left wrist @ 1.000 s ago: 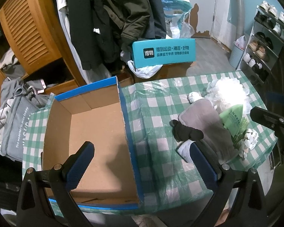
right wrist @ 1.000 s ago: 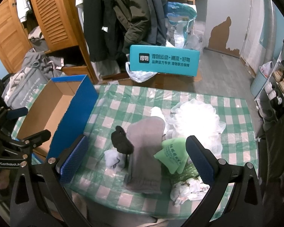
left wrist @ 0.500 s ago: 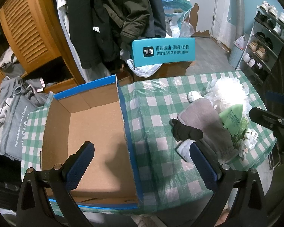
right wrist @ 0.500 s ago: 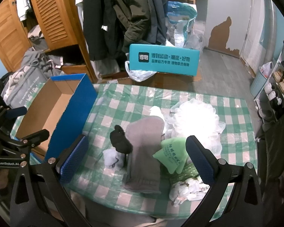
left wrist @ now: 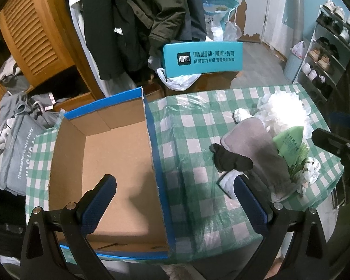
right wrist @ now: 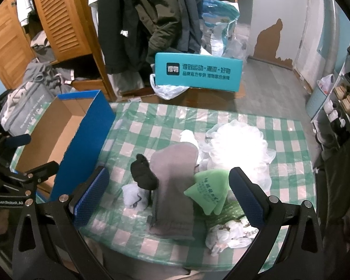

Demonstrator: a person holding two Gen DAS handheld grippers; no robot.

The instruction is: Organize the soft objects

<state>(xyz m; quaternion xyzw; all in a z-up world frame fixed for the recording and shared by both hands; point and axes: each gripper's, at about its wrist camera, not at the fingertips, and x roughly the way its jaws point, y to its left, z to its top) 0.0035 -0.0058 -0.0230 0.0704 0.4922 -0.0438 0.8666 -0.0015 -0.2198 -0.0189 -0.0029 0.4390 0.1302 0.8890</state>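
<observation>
With nothing yet sorted, the right tongs point(right wrist: 166, 192) and left tongs point(left wrist: 175, 200) are hovering wide open and empty, the right seemingly needing to descend onto the grey knitted sock point(right wrist: 173, 186) lying on the green-checked desk point(right wrist: 151, 126) beside the empty blue-edged cardboard box point(left wrist: 119, 175).

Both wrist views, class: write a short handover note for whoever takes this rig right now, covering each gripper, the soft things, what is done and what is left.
Left gripper: open, holding nothing, above the blue-edged cardboard box.
Right gripper: open, holding nothing, above the pile.
On the green checked tablecloth: grey fabric mitt, black knit glove at its left edge, white mesh bath puff, light green plastic pouch, crumpled white bags.
Done: nothing lies in the box.
Left: move every soft item into it.
</observation>
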